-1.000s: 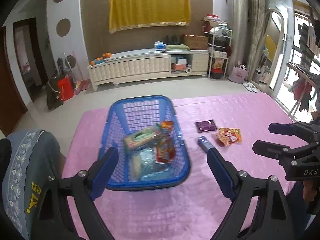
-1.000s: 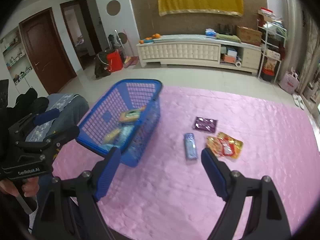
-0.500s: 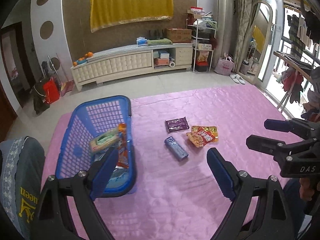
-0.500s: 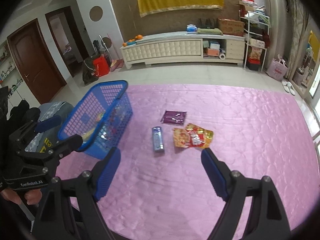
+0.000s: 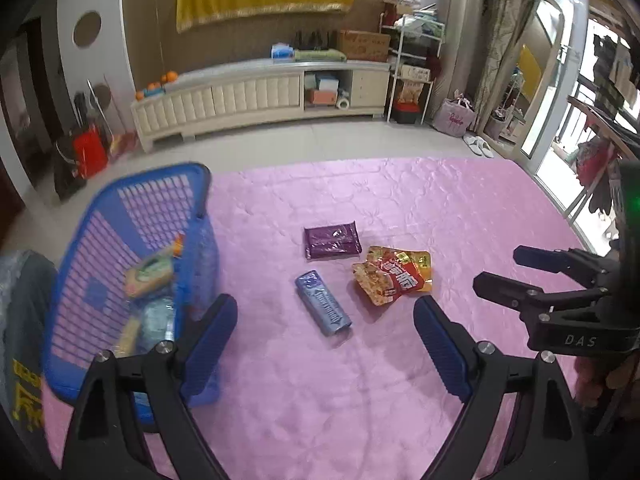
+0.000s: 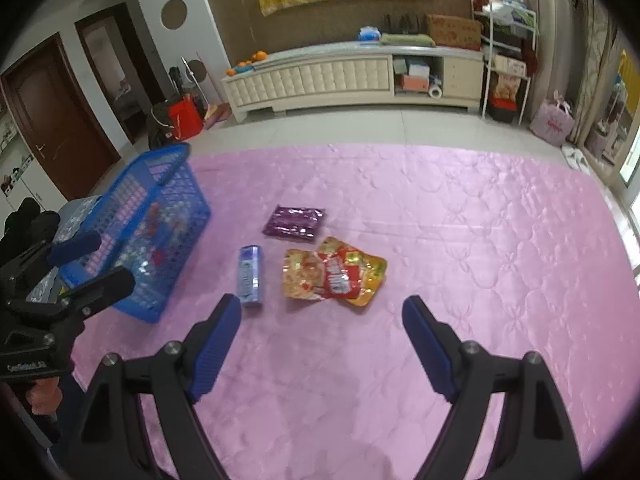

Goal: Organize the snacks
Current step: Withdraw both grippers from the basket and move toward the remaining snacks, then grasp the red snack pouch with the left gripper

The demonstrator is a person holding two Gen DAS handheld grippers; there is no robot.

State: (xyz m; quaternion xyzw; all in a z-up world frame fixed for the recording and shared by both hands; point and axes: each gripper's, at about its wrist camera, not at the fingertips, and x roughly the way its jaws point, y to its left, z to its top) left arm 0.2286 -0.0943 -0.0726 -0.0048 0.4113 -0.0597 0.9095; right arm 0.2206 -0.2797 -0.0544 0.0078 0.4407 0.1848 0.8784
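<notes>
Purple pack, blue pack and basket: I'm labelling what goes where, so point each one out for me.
purple pack (image 5: 331, 241): left wrist view, middle of its wrapper.
blue pack (image 5: 322, 308): left wrist view, middle of its top face.
basket (image 6: 168, 184): right wrist view, on its near mesh wall.

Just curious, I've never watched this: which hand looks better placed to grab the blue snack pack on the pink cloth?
Probably the left gripper: its open jaws frame the blue foil snack pack, and the blue plastic basket sits on its side.
</notes>
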